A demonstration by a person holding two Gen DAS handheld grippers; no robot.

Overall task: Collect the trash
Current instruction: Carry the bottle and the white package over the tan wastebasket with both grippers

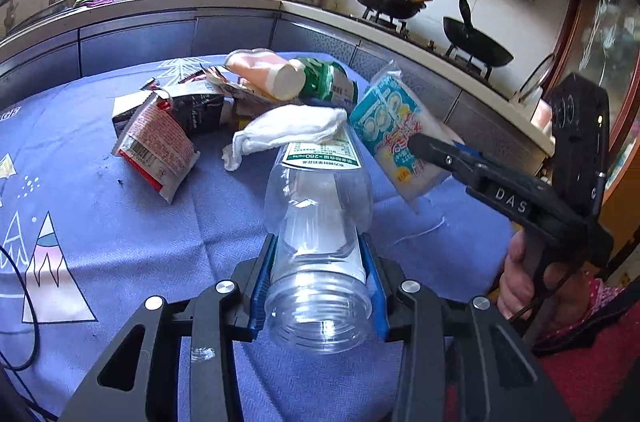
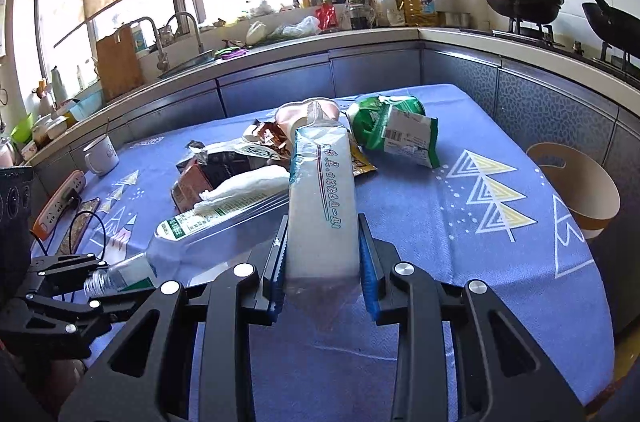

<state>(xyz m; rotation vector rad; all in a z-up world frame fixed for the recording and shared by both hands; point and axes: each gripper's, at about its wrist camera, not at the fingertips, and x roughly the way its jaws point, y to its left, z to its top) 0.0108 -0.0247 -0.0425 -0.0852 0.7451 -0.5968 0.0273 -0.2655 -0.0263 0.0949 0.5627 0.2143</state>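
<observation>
My left gripper [image 1: 320, 274] is shut on a clear, capless plastic bottle [image 1: 320, 218], blue pads pressing both sides of its neck, the mouth facing the camera. The bottle's far end lies under a crumpled white tissue [image 1: 288, 130]. At the right, my right gripper [image 1: 420, 144] holds a white and blue packet [image 1: 394, 134] up off the blue tablecloth [image 1: 120, 222]. In the right wrist view the packet [image 2: 322, 206] stands between the right gripper's [image 2: 322, 262] pads. The left gripper [image 2: 98, 282] and bottle [image 2: 216, 222] show at lower left.
A trash pile sits mid-table: a red and white wrapper [image 1: 154, 146], a dark carton [image 1: 200, 110], a pink bottle [image 1: 264, 72], a green bag [image 2: 396, 130]. A beige bin [image 2: 576, 190] stands past the table's right edge. A mug [image 2: 100, 152], power strip [image 2: 60, 202] and phone [image 2: 82, 218] lie left.
</observation>
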